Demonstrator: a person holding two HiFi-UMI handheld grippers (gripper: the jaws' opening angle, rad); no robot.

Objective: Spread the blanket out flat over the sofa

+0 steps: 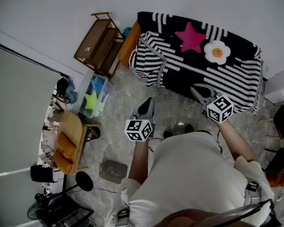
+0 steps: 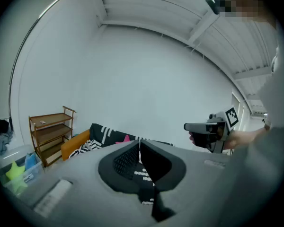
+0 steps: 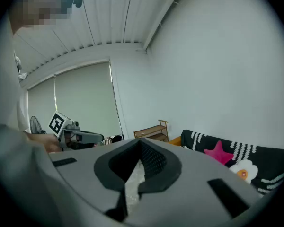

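Observation:
The black blanket (image 1: 203, 65) with white stripes, a pink star and a white flower lies draped over the orange sofa (image 1: 128, 44), covering its seat and back. One corner hangs bunched at the left end. Both grippers are held up in front of the person, short of the sofa and apart from the blanket. My left gripper (image 1: 146, 109) is shut and empty, its jaws meeting in a thin line (image 2: 140, 142). My right gripper (image 1: 201, 92) also has its tips together with nothing between them (image 3: 141, 142). The blanket (image 2: 106, 135) (image 3: 236, 152) shows beyond both.
A wooden shelf (image 1: 98, 44) stands left of the sofa, with a clear plastic box (image 1: 94, 96) of coloured things in front of it. A wooden stool (image 1: 68, 141) and a grey box (image 1: 113, 170) sit at lower left. A chair (image 1: 281, 119) stands at right.

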